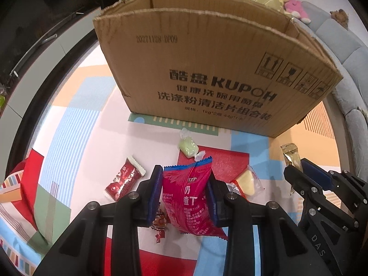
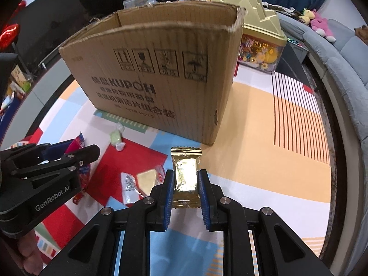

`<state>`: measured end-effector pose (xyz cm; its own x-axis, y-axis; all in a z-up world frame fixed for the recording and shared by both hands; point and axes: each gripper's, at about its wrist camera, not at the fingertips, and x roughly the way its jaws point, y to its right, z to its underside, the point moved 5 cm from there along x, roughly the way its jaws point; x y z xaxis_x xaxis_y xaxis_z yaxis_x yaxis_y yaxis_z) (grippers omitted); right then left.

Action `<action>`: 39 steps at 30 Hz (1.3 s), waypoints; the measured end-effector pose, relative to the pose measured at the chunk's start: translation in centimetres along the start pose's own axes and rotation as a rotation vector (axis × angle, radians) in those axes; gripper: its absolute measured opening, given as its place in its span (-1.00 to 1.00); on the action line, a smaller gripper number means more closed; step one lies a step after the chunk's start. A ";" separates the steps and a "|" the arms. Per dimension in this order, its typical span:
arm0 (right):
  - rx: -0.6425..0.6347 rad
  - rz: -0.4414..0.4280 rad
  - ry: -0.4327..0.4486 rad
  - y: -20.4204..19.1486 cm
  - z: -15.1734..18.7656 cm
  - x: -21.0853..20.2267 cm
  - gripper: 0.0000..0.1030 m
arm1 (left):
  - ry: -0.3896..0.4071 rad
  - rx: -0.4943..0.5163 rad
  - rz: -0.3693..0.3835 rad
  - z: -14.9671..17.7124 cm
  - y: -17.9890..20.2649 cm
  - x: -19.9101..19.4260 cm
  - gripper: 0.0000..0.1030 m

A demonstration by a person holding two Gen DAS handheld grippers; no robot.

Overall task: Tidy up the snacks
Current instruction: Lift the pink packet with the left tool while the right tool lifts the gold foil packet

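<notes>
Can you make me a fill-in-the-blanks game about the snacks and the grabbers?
1. The left gripper squeezes a ____ packet.
2. The right gripper holds a ____ packet.
3. The green candy lies on the mat in front of the cardboard ____.

Missing words: red; gold; box

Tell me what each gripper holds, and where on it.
Left gripper: shut on the red foil snack packet, across its middle. Right gripper: shut on the gold foil sachet, across its lower half.
</notes>
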<state>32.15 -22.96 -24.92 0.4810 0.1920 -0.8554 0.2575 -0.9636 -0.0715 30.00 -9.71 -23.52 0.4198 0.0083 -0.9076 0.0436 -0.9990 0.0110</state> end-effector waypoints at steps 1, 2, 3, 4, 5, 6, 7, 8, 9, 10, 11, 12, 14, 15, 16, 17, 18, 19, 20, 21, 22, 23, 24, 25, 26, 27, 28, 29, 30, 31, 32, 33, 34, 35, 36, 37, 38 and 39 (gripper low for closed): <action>0.001 0.001 0.004 -0.1 -0.1 -0.3 -0.57 | 0.004 0.000 0.000 -0.2 0.2 0.0 -0.33; 0.003 0.001 0.008 -0.1 -0.2 -0.5 -0.57 | 0.010 0.002 0.002 -0.3 0.1 -0.4 -0.34; 0.004 0.001 0.013 -0.3 -0.2 -0.8 -0.57 | 0.014 0.002 0.002 -0.5 0.5 -0.2 -0.35; 0.006 0.002 0.016 -0.3 -0.3 -1.1 -0.57 | 0.018 0.004 0.003 -0.6 0.5 -0.5 -0.35; 0.009 0.002 0.021 -0.5 -0.3 -1.4 -0.57 | 0.024 0.004 0.004 -0.7 0.3 -0.7 -0.36; 0.011 0.002 0.023 -0.5 -0.4 -1.6 -0.57 | 0.031 0.005 0.004 -0.6 0.2 -1.0 -0.36; 0.016 0.000 0.027 -0.6 -0.4 -1.8 -0.57 | 0.038 0.007 0.004 -0.7 0.2 -1.3 -0.36; 0.020 -0.001 0.031 -0.7 -0.5 -2.1 -0.57 | 0.044 0.009 0.005 -0.8 0.2 -1.5 -0.37; 0.022 -0.001 0.035 -0.8 -0.4 -2.3 -0.57 | 0.051 0.012 0.006 -0.8 0.2 -1.8 -0.37; 0.023 -0.002 0.038 -0.9 -0.5 -2.5 -0.57 | 0.059 0.013 0.007 -1.0 0.1 -2.2 -0.37; 0.025 -0.003 0.043 -1.0 -0.6 -2.8 -0.57 | 0.066 0.014 0.007 -1.0 0.0 -2.3 -0.37; 0.026 -0.004 0.046 -1.1 -0.7 -3.0 -0.57 | 0.073 0.016 0.006 -1.1 -0.3 -2.4 -0.38; 0.028 -0.004 0.054 -1.3 -0.8 -3.4 -0.57 | 0.087 0.018 0.008 -1.3 -0.4 -2.9 -0.38; 0.029 -0.004 0.060 -1.5 -1.0 -3.8 -0.57 | 0.093 0.019 0.007 -1.4 -0.5 -3.2 -0.38; 0.030 -0.004 0.064 -1.6 -1.1 -4.0 -0.57 | 0.099 0.018 0.008 -1.4 -0.6 -3.5 -0.38; 0.030 -0.003 0.070 -1.8 -1.2 -4.3 -0.57 | 0.105 0.017 0.008 -1.5 -0.8 -3.8 -0.38; 0.030 -0.003 0.074 -1.9 -1.3 -4.5 -0.57 | 0.110 0.016 0.009 -1.6 -0.9 -4.0 -0.38; 0.030 -0.002 0.078 -2.0 -1.4 -4.7 -0.57 | 0.116 0.014 0.010 -1.7 -1.1 -4.3 -0.38; 0.029 -0.002 0.081 -2.2 -1.5 -5.0 -0.57 | 0.120 0.012 0.011 -1.7 -1.2 -4.5 -0.38; 0.028 -0.001 0.087 -2.4 -1.7 -5.3 -0.57 | 0.125 0.010 0.012 -1.7 -1.3 -4.7 -0.38; 0.027 -0.001 0.090 -2.6 -1.8 -5.5 -0.57 | 0.130 0.008 0.013 -1.8 -1.4 -5.0 -0.38; 0.026 -0.001 0.093 -2.6 -1.8 -5.6 -0.57 | 0.136 0.007 0.013 -1.8 -1.5 -5.3 -0.38; 0.025 -0.001 0.096 -2.8 -1.9 -5.9 -0.57 | 0.142 0.005 0.014 -1.9 -1.7 -5.5 -0.38; 0.024 -0.001 0.100 -2.9 -2.1 -6.1 -0.57 | 0.145 0.004 0.014 -2.0 -1.8 -5.6 -0.38; 0.022 0.000 0.104 -3.1 -2.2 -6.3 -0.57 | 0.150 0.003 0.015 -2.1 -1.9 -5.8 -0.38; 0.022 0.000 0.107 -3.3 -2.3 -6.6 -0.57 | 0.155 0.001 0.016 -2.2 -2.1 -6.0 -0.38; 0.022 0.000 0.109 -3.4 -2.3 -6.7 -0.57 | 0.161 0.000 0.017 -2.3 -2.2 -6.3 -0.38; 0.021 0.000 0.112 -3.6 -2.4 -6.9 -0.57 | 0.166 -0.002 0.018 -2.4 -2.3 -6.5 -0.38; 0.020 0.001 0.117 -3.7 -2.5 -7.2 -0.57 | 0.172 -0.004 0.019 -2.6 -2.4 -6.7 -0.38; 0.019 0.001 0.119 -3.8 -2.6 -7.3 -0.57 | 0.177 -0.003 0.020 -2.8 -2.5 -7.0 -0.38; 0.019 0.001 0.123 -3.9 -2.8 -7.5 -0.57 | 0.184 -0.001 0.022 -2.9 -2.6 -7.3 -0.38; 0.019 0.001 0.128 -4.1 -3.0 -7.8 -0.57 | 0.192 0.001 0.022 -3.1 -2.7 -7.6 -0.38; 0.020 0.002 0.132 -4.1 -3.1 -7.9 -0.57 | 0.202 0.003 0.021 -3.3 -2.8 -7.9 -0.38; 0.020 0.002 0.138 -4.3 -3.3 -8.2 -0.57 | 0.210 0.006 0.020 -3.4 -2.9 -8.2 -0.38; 0.020 0.002 0.142 -4.5 -3.5 -8.4 -0.57 | 0.219 0.010 0.019 -3.6 -3.0 -8.5 -0.38; 0.020 0.003 0.146 -4.6 -3.7 -8.6 -0.57 | 0.227 0.015 0.019 -3.7 -3.1 -8.8 -0.38; 0.019 0.003 0.152 -4.7 -3.8 -8.9 -0.57 | 0.235 0.022 0.021 -4.0 -3.2 -9.2 -0.38; 0.019 0.004 0.158 -4.8 -4.0 -9.0 -0.57 | 0.241 0.025 0.021 -4.1 -3.3 -9.5 -0.38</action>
<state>29.90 -19.30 -14.79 0.6079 0.2138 -0.7647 0.2401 -0.9675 -0.0796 29.61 -6.31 -13.25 0.6245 -0.0054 -0.7810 0.0112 -0.9998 0.0158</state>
